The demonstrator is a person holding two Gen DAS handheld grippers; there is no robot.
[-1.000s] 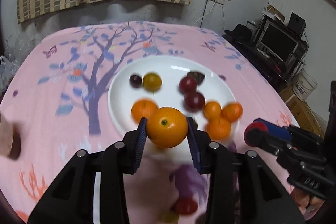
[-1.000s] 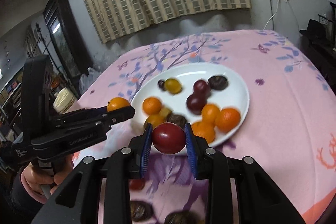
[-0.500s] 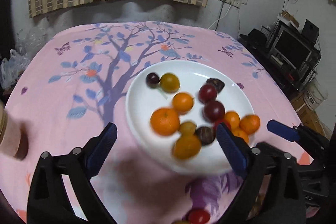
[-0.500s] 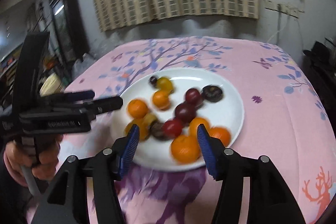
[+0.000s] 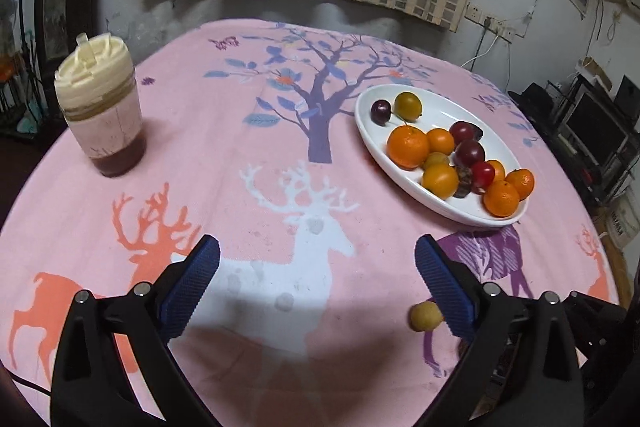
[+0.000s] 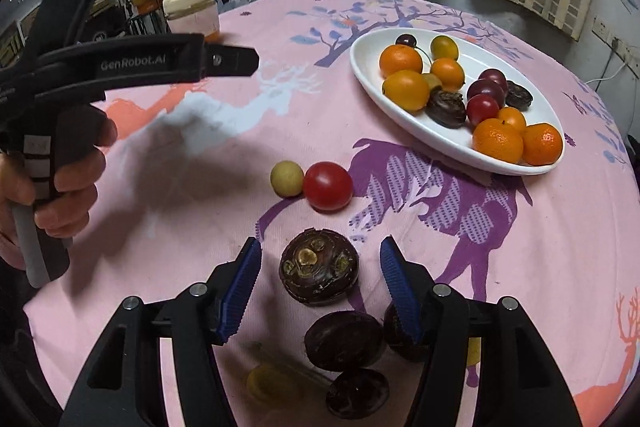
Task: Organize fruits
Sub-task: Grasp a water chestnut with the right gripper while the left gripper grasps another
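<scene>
A white oval plate (image 5: 440, 107) (image 6: 364, 45) holds several oranges, plums, a cherry and dark water chestnuts. My left gripper (image 5: 316, 279) is open and empty above the pink cloth, a small yellow fruit (image 5: 424, 315) by its right finger. My right gripper (image 6: 320, 287) is open, its jaws on either side of a dark water chestnut (image 6: 319, 267) on the cloth. A red tomato (image 6: 327, 185) and a small yellow fruit (image 6: 286, 178) lie just beyond it. More dark chestnuts (image 6: 344, 341) lie under the gripper. The left gripper's body (image 6: 132, 63) shows at left.
A jar with a cream lid (image 5: 100, 107) (image 6: 192, 9) stands on the table's far left. The table edge curves off on the right, with shelves and electronics (image 5: 592, 123) beyond. A curtain hangs on the back wall.
Both grippers let their fruit go onto the plate, opened and pulled back toward me. The right one now sits low around a water chestnut on the cloth.
</scene>
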